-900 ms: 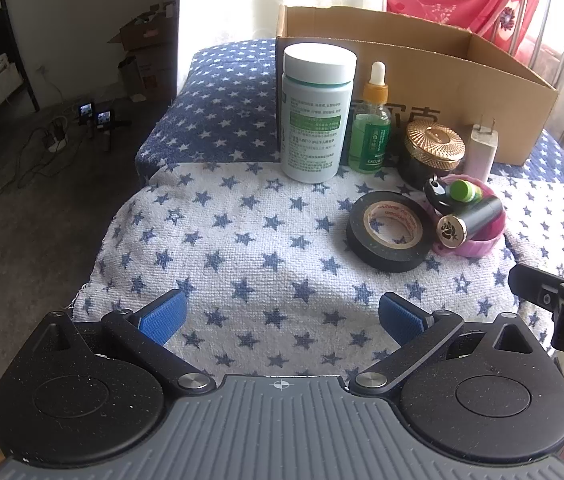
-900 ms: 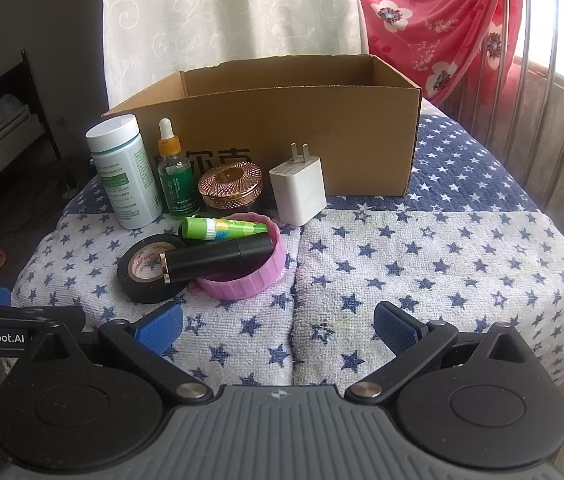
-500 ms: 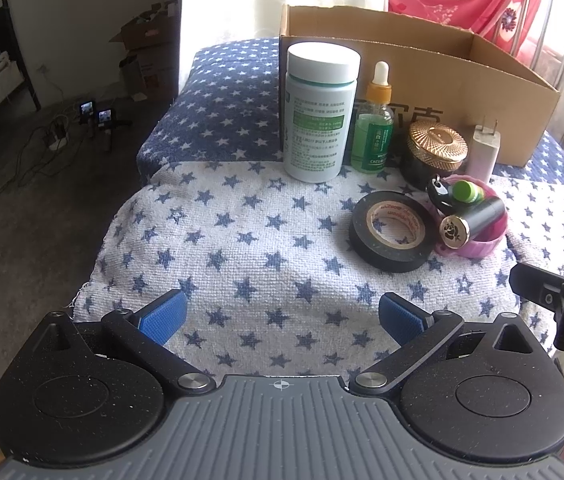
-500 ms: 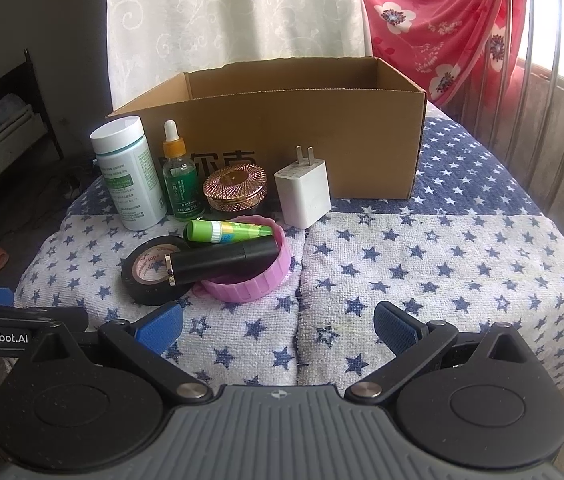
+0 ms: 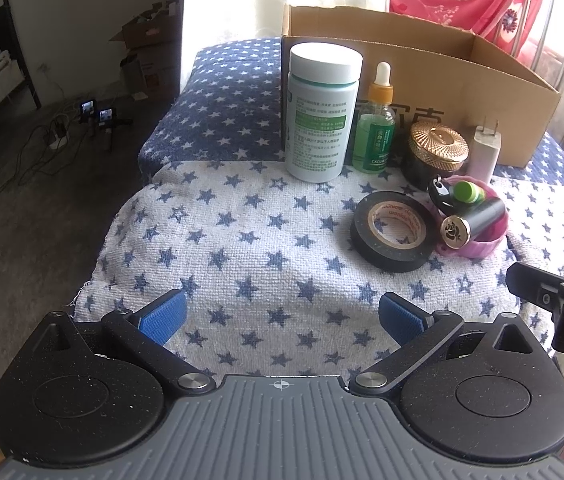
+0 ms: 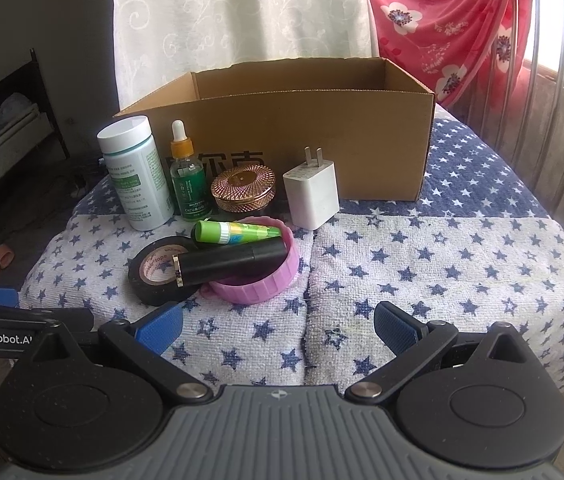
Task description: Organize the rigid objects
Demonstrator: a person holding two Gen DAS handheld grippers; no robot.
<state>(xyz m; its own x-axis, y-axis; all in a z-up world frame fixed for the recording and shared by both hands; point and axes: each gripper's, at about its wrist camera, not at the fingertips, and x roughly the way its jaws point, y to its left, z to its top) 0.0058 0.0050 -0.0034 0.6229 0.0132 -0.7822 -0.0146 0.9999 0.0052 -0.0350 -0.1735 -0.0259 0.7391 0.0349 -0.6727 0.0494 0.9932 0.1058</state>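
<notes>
An open cardboard box point(image 6: 362, 152) stands at the back of a star-patterned cloth. In front of it stand a white pill bottle point(image 5: 322, 112), a green dropper bottle point(image 5: 376, 132), a jar with a gold lid point(image 5: 436, 152) and a white charger point(image 6: 312, 194). A black tape roll point(image 5: 392, 230) lies beside a pink lid point(image 6: 257, 280) that holds a black tube point(image 6: 229, 262) and a green tube point(image 6: 233, 232). My left gripper point(image 5: 279, 318) and right gripper point(image 6: 277, 326) are both open and empty, near the cloth's front edge, short of the objects.
The cloth-covered surface point(image 5: 241, 248) drops off at its left edge to a floor with cables and boxes point(image 5: 81, 120). A metal railing point(image 6: 554, 100) and a red floral curtain point(image 6: 442, 20) stand to the right. The right gripper's side shows in the left wrist view point(image 5: 562, 300).
Both grippers have edged slightly forward toward the objects. Nothing on the cloth has moved.
</notes>
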